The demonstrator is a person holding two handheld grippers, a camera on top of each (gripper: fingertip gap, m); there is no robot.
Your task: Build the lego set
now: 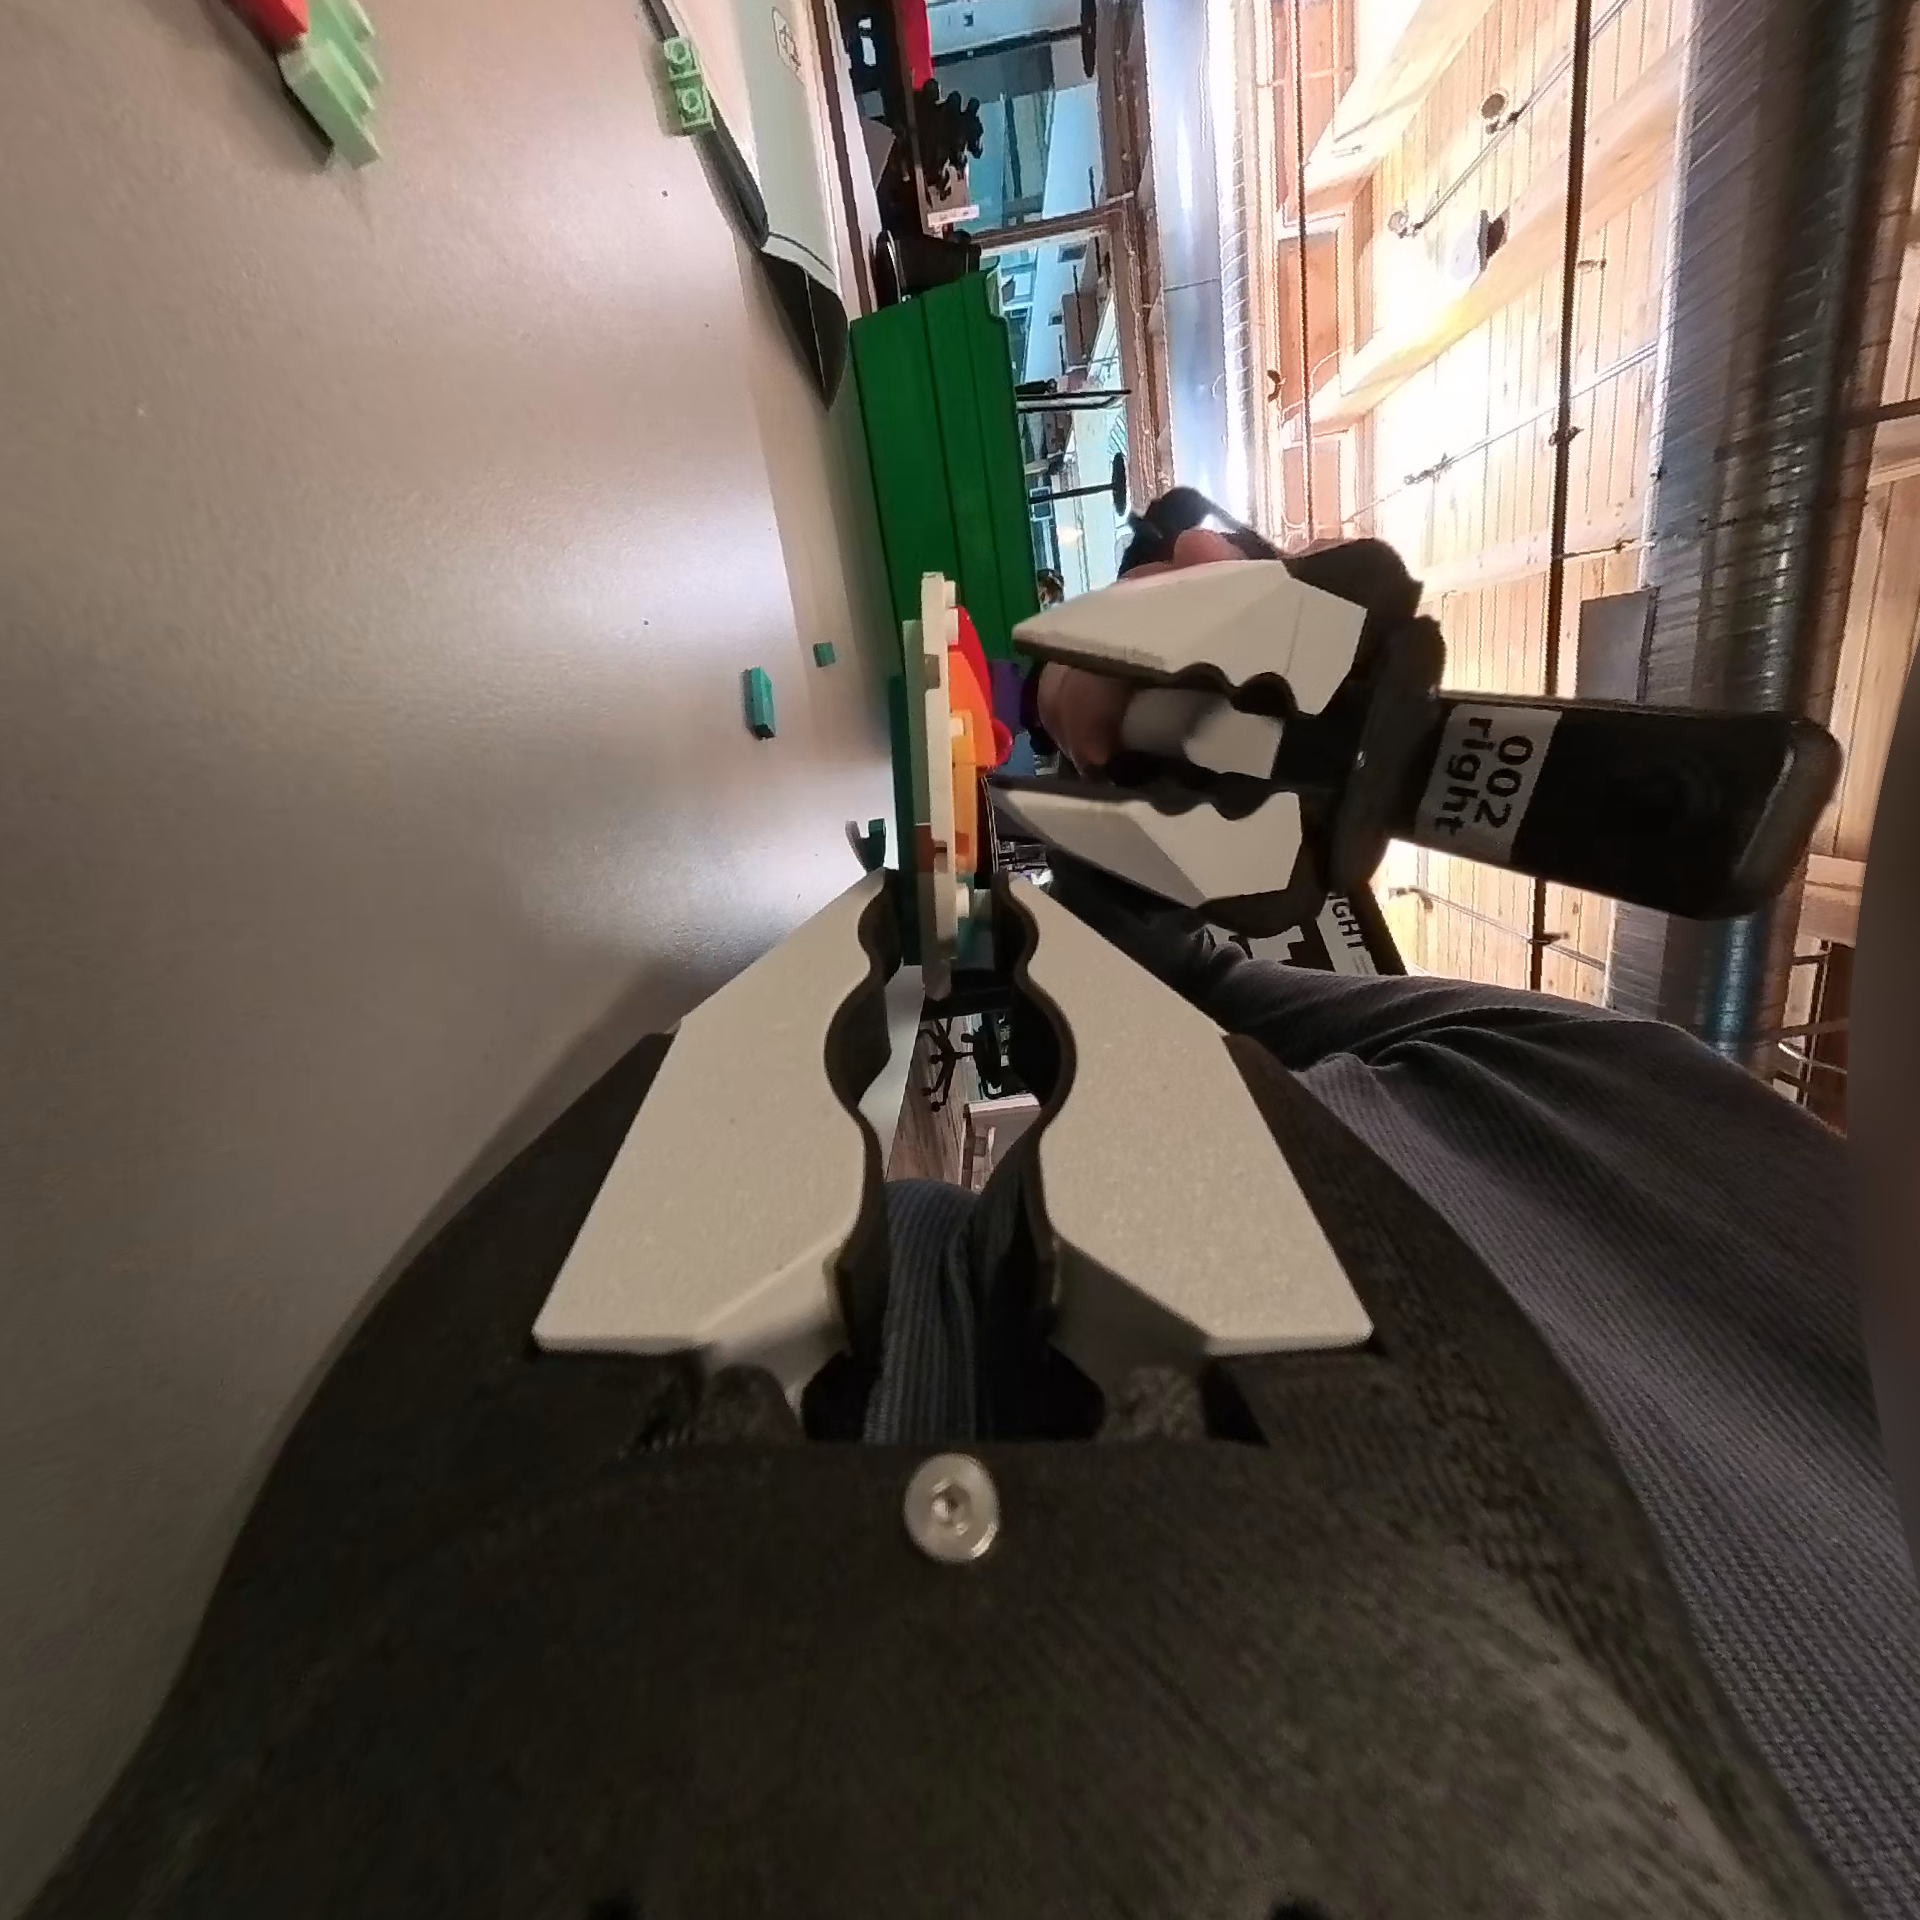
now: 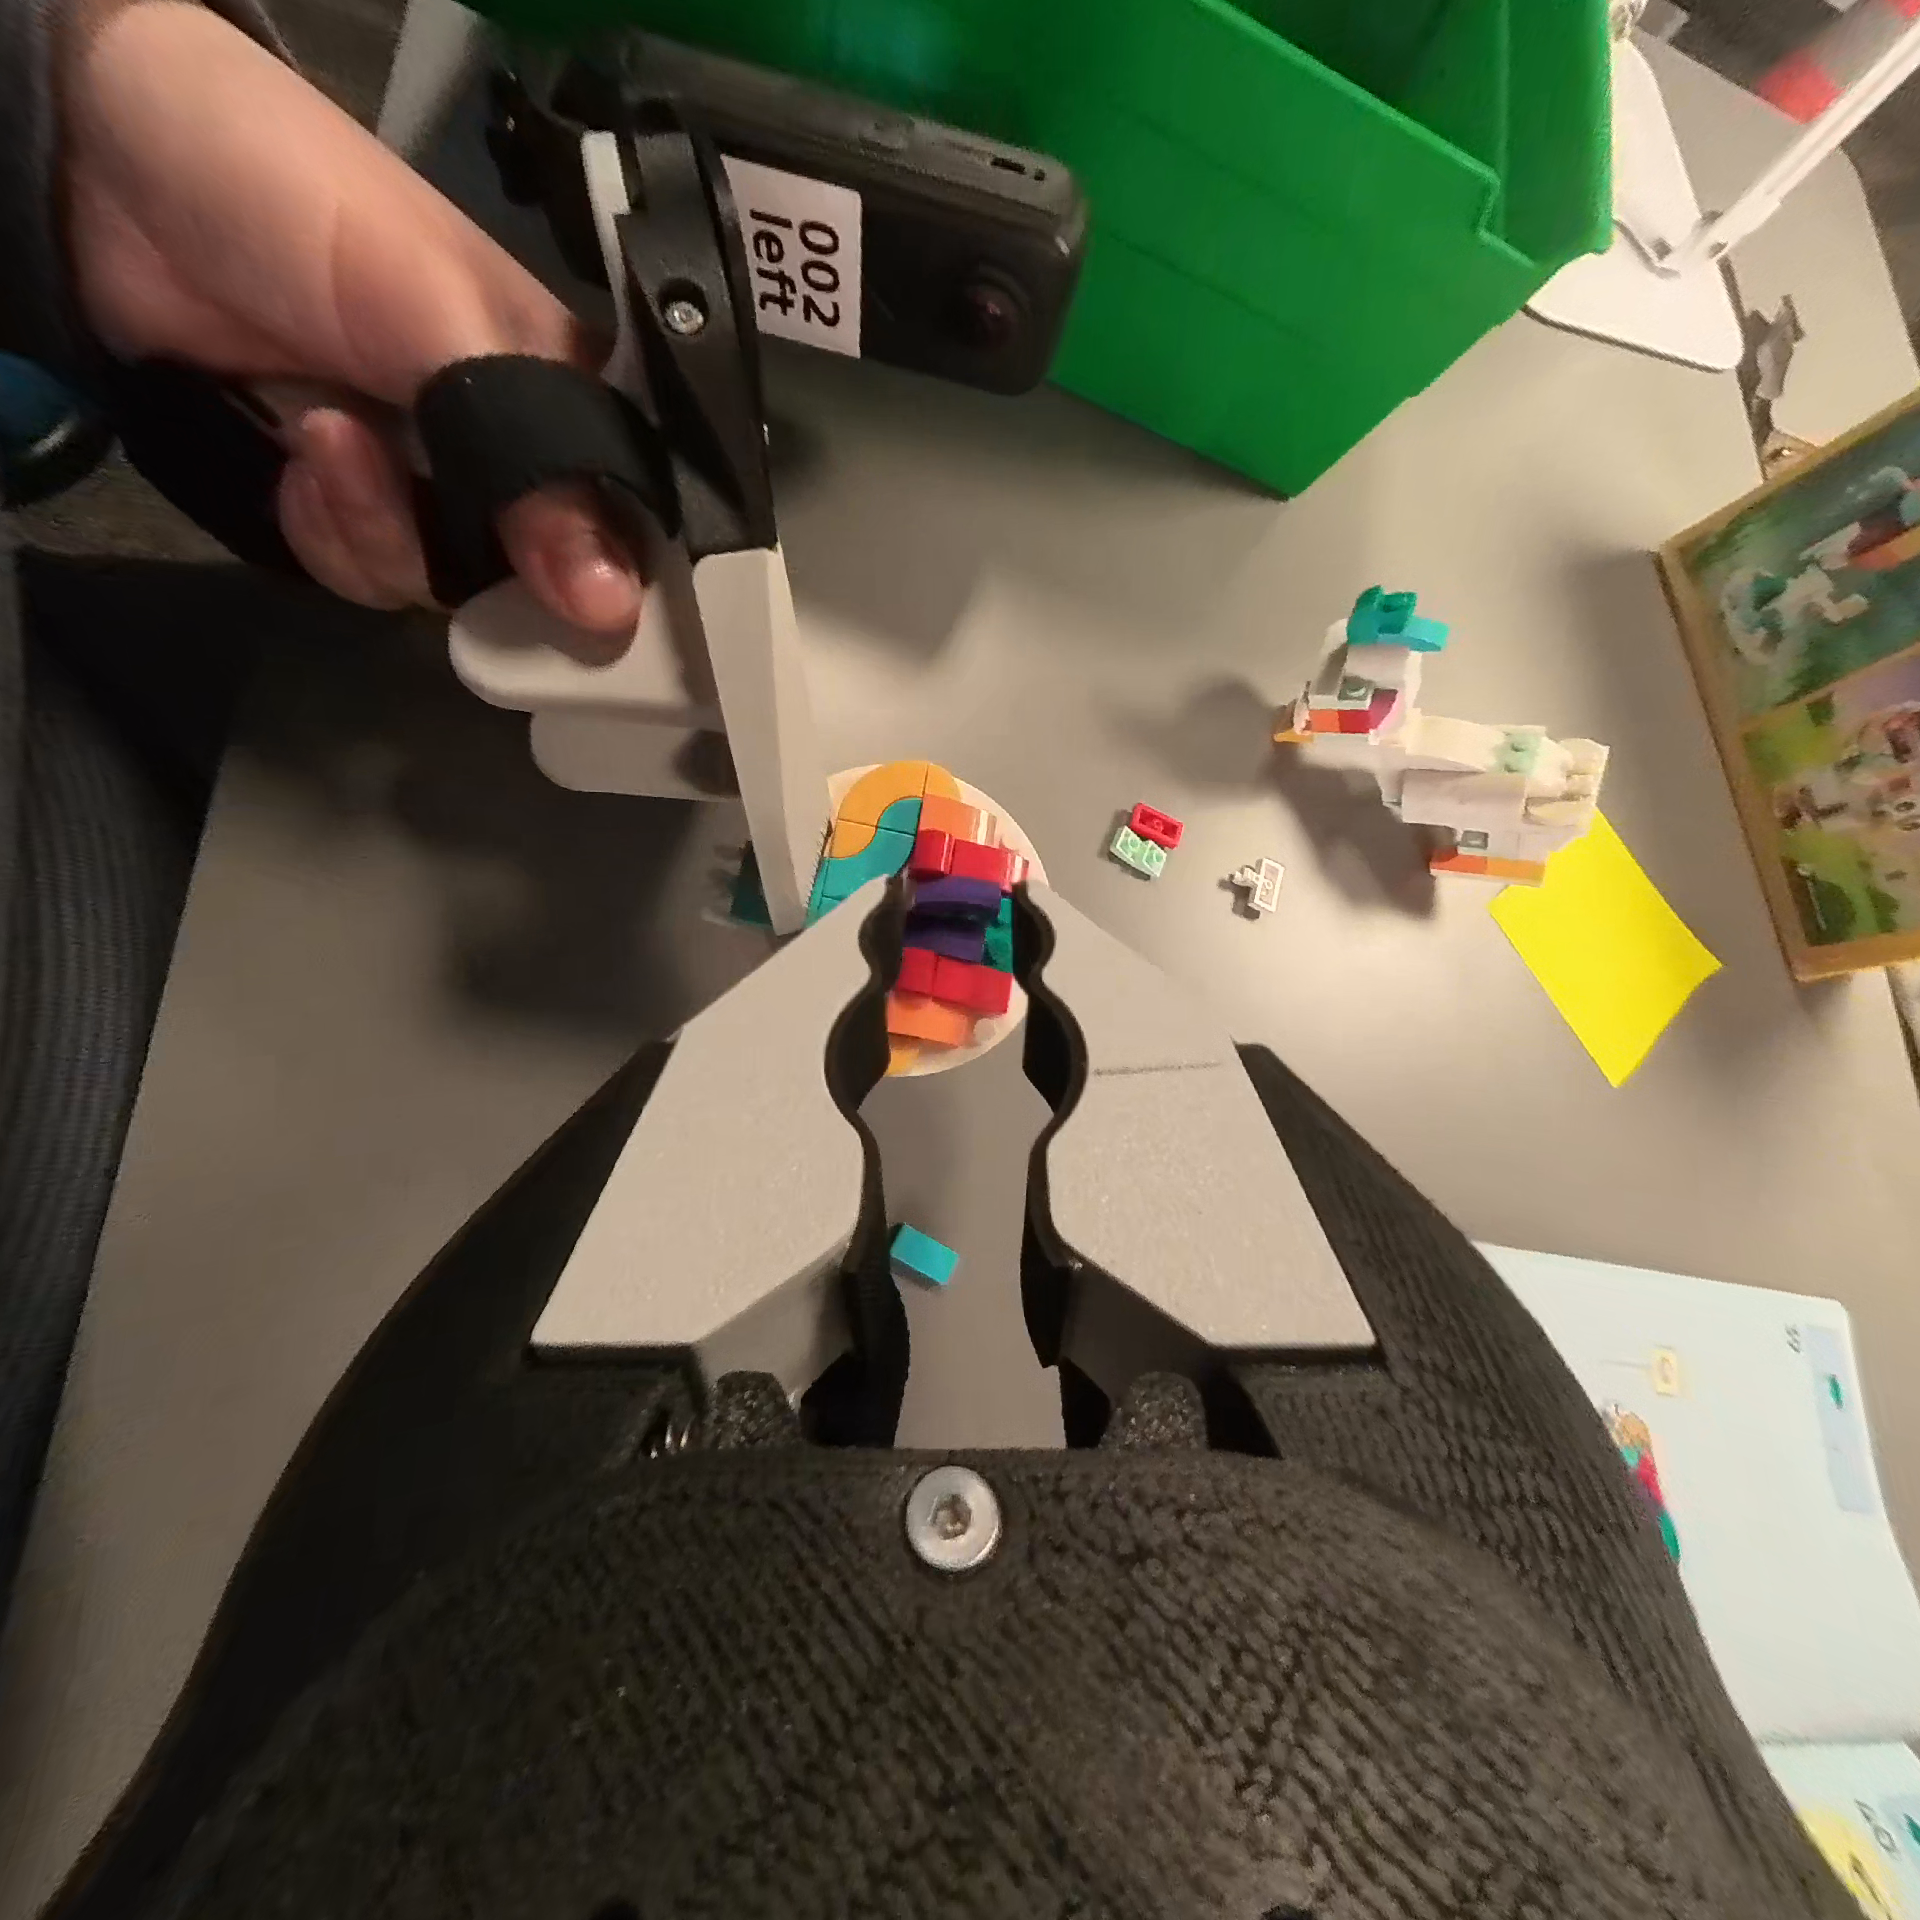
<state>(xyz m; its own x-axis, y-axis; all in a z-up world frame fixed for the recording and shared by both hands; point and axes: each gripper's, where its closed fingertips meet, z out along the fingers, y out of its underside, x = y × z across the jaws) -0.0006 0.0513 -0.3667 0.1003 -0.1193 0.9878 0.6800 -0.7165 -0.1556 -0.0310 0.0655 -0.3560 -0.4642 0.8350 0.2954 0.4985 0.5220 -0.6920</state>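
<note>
Left wrist view: my left gripper (image 1: 940,894) has its jaws clamped on the edge of the round white lego plate stacked with coloured bricks (image 1: 940,748), held off the grey tabletop (image 1: 364,623).

Right wrist view: my right gripper (image 2: 951,899) straddles the red and purple brick stack (image 2: 951,935); whether it pinches, I cannot tell. I judge the build light, rigid but easily popped apart, best held by the plate rim. A green plastic bin (image 2: 1247,208) sits behind.

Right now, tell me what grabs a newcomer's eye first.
The colourful lego disc at centre, pinched at its edge by the left tongs with the right tongs closing around its red and purple stack. Behind it stands a green bin; a white lego animal lies to the right.
</note>
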